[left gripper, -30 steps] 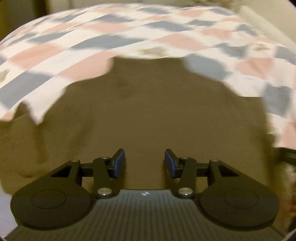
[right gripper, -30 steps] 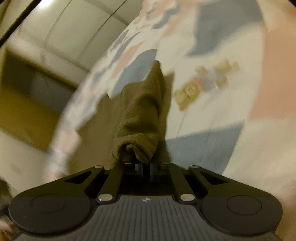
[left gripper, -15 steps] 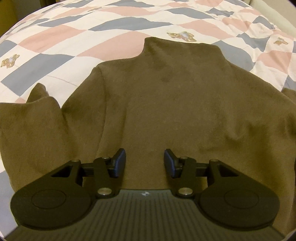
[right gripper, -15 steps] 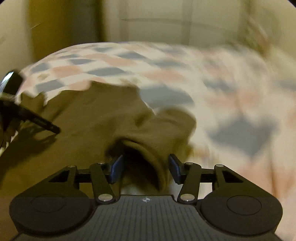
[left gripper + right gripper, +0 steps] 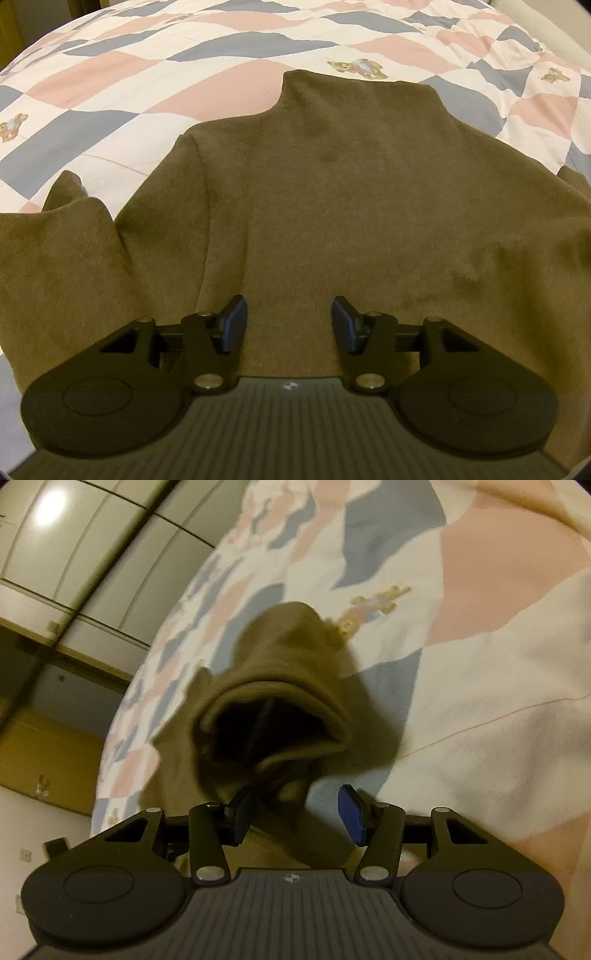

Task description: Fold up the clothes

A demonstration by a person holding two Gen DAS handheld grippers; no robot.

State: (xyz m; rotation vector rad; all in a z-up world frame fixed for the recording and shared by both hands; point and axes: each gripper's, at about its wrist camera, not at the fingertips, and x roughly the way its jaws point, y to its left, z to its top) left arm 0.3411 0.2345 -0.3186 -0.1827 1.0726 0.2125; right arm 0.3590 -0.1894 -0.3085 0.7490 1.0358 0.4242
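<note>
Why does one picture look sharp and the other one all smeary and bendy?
Left wrist view: sharp, evenly lit; the olive sweater and the quilt look crisp, and the lens bulges the bed's edges. Right wrist view: the sleeve cuff is smeared, its opening dark with shadow; a ceiling light glares top left, and the wall lines bend.

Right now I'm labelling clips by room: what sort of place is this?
Probably a bedroom: an olive sweater lies spread on a bed with a patchwork teddy-bear quilt, and panelled cupboard doors stand behind.
</note>
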